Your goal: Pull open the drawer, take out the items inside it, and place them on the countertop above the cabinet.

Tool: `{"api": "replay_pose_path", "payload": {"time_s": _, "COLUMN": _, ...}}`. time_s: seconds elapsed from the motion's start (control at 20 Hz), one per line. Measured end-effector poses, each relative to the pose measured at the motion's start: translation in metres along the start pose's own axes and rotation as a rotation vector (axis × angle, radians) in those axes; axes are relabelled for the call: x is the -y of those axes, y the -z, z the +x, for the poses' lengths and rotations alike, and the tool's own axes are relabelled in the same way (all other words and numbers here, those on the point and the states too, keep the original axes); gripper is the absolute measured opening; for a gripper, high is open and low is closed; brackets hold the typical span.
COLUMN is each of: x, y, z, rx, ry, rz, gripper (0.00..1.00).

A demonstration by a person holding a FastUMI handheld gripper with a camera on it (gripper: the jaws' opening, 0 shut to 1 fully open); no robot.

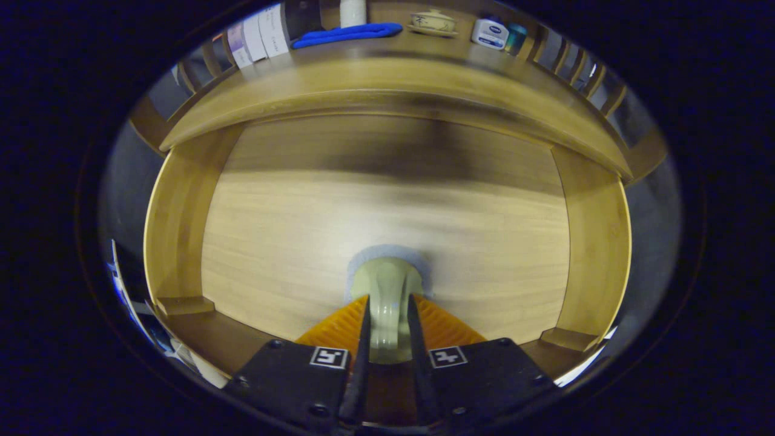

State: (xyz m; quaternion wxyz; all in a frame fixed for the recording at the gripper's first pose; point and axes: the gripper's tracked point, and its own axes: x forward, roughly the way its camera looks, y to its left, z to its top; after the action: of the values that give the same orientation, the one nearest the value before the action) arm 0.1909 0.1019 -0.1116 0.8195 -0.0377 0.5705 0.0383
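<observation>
A: Progress?
B: Drawer [387, 206] open; gripper [387, 315] clamps a pale cup [386, 287] just above the drawer floor; countertop [387, 72] beyond the drawer; placing remains; no other items seen inside.

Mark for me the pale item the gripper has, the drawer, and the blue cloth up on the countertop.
Pale item [387, 284], gripper view, its rounded end ahead of the fingers, which are shut on it.
Drawer [387, 206], gripper view, bare wooden bottom.
Blue cloth [348, 33], gripper view, middle of the fold.
</observation>
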Motion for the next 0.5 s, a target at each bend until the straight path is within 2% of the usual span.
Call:
{"api": "replay_pose_path", "payload": {"time_s": 0.1, "x": 0.0, "y": 0.001, "z": 0.0, "rx": 0.012, "ry": -0.001, "rz": -0.036, "gripper": 0.22}}
{"api": "replay_pose_path", "payload": {"time_s": 0.25, "x": -0.002, "y": 0.0, "z": -0.005, "rx": 0.018, "ry": -0.033, "rz": -0.016, "gripper": 0.2}}
{"api": "replay_pose_path", "payload": {"time_s": 0.5, "x": 0.003, "y": -0.017, "z": -0.043, "rx": 0.084, "ry": -0.061, "rz": 0.01, "gripper": 0.2}}
